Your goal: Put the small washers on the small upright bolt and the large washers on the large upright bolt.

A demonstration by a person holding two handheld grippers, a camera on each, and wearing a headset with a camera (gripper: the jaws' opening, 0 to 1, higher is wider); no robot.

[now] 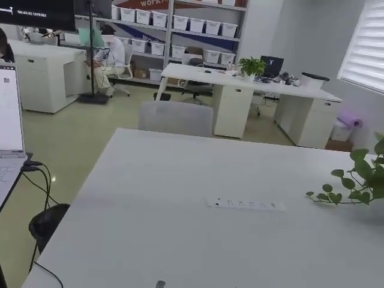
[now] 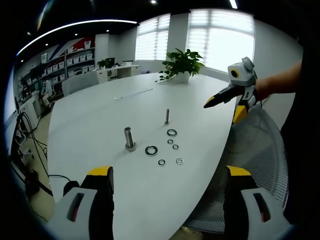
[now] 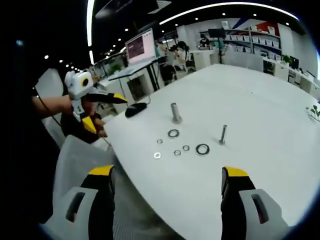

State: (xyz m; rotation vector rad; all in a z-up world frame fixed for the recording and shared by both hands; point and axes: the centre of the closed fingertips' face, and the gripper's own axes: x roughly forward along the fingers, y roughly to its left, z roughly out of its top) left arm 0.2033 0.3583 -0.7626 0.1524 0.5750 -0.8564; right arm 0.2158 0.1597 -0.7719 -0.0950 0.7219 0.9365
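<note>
Head view looks across table (image 1: 180, 204), shelves (image 1: 174, 24) at 12 o'clock. Gripper views sit off its edge, mid-range, facing inward; both share the bolts (image 2: 129, 138) and washers (image 2: 151, 150).

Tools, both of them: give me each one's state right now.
Left tool: open, holding nothing.
Right tool: open, holding nothing.

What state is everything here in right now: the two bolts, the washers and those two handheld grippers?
Large bolt, upright on the table, no washer on it.
Small bolt, upright, bare.
Large washers, lying flat, loose.
Small washers, lying flat, loose.
Left gripper, open, holding nothing.
Right gripper, open, holding nothing.
</note>
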